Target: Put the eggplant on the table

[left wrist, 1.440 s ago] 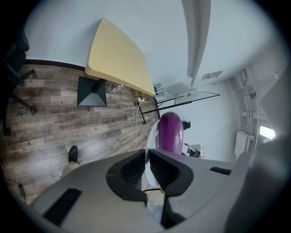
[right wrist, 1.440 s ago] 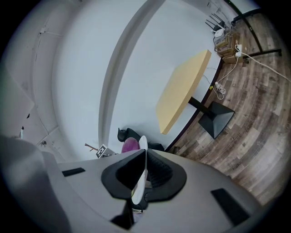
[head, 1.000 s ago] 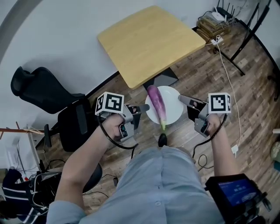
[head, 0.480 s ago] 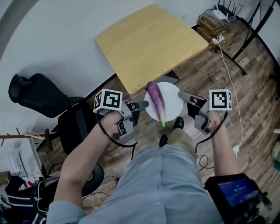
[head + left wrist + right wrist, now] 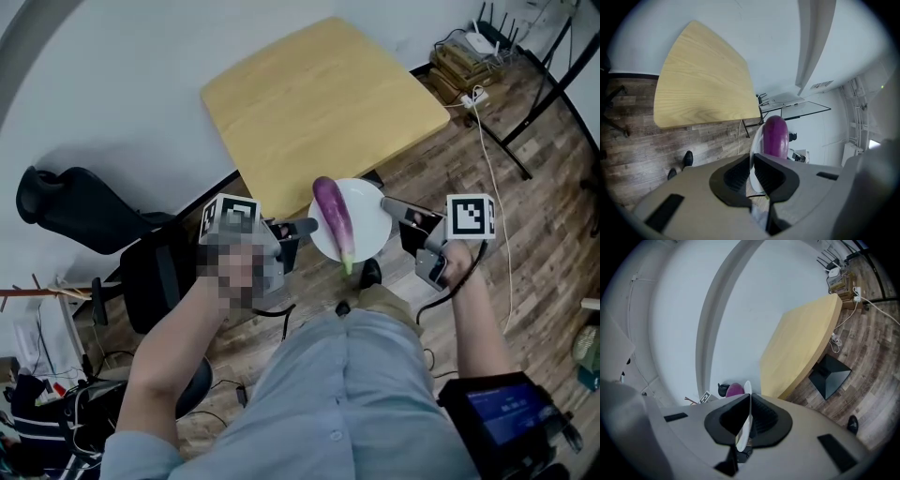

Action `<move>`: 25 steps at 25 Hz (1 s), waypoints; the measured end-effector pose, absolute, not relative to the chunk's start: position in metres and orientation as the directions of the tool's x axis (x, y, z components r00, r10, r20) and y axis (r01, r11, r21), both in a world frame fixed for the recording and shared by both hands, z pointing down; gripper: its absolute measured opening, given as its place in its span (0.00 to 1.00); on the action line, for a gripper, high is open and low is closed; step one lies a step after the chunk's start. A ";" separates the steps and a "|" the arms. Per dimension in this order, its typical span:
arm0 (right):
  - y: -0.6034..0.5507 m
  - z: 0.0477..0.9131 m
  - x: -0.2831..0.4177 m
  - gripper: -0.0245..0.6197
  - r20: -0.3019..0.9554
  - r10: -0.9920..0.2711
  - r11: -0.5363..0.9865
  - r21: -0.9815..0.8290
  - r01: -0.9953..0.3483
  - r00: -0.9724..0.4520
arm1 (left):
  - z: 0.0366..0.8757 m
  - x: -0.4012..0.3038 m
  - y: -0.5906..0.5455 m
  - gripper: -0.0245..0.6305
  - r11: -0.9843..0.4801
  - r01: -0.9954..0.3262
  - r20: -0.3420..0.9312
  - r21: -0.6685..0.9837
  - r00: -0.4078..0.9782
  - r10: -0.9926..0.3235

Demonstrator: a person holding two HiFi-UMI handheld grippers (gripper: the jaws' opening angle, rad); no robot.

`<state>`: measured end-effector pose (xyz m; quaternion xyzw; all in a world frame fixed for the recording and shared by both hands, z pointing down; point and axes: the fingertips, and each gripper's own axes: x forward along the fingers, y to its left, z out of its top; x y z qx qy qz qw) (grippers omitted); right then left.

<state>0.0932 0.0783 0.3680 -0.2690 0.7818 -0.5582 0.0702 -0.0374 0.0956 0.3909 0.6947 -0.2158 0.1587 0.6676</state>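
1. Wooden plank flooring is spreading under the scene, and a pale wooden table is standing against a white wall, ahead of both grippers, with its near edge just past their tips.
2. The left gripper is clamping the left rim of a white plate. In the left gripper view its jaws are standing almost together, pinching the thin plate edge between the pads.
3. The right gripper is gripping the opposite rim. In the right gripper view its jaws are pressing onto the plate's edge, which is running upright between them.
4. The eggplant is lying on the plate between the two grippers, closer to the left gripper's tips. Its rounded purple end is pointing toward the table, and its green stem end is reaching over the plate's near rim toward the person.
5. In the left gripper view the eggplant's purple bulk is rising just beyond the jaws. In the right gripper view only a small purple part is showing past the plate edge.
6. Both grippers are carrying the plate in the air above the floor, so the eggplant is not yet resting on the table.
7. A black office chair is sitting well off to the outer side of the left gripper, and the person's dark shoe is showing below the plate, behind the tips.
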 end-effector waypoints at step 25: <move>-0.066 0.354 0.108 0.05 0.153 -0.337 0.321 -0.909 -0.266 -0.929 | 0.384 -0.012 -0.025 0.09 0.071 -0.501 0.502 0.863 0.832 -0.234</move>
